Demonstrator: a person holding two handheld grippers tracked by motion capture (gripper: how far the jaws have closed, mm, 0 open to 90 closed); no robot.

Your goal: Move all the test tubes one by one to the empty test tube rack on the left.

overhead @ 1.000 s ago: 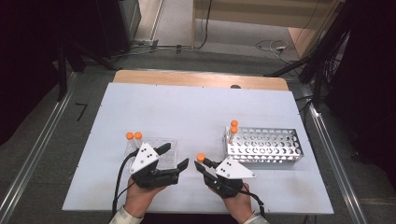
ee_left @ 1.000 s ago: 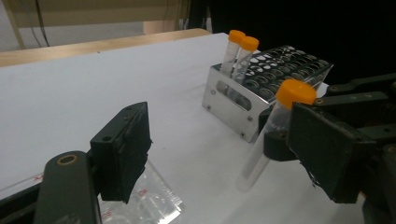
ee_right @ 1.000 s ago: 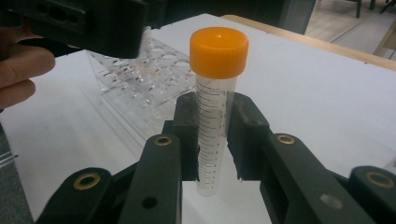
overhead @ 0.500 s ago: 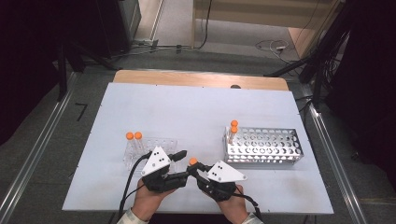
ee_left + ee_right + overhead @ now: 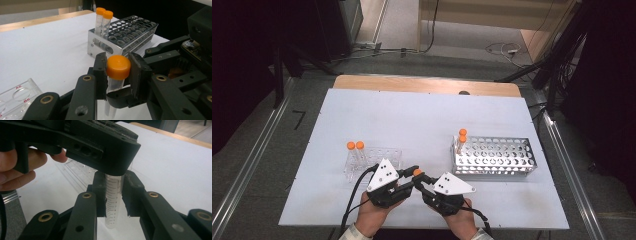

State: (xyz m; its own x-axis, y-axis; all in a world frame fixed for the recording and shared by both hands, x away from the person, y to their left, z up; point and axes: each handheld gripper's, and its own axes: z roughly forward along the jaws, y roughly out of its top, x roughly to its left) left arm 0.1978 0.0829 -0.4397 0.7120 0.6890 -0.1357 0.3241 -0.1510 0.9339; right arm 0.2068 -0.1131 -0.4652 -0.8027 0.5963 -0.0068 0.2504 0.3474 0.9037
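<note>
White surface carries the work. At its 6 o'clock edge a tube stands upright, orange cap at 12 o'clock, long axis vertical, between both grippers. From 9 o'clock the left gripper has just been closing and pinches the cap. From 3 o'clock the right gripper pinches the clear body below. Metal rack waits at 2 o'clock, nearer the right hand.

The tube is clear plastic with small lines down its side and a round orange cap. It stands upright above the white table. Black jaws pinch both cap and body.
</note>
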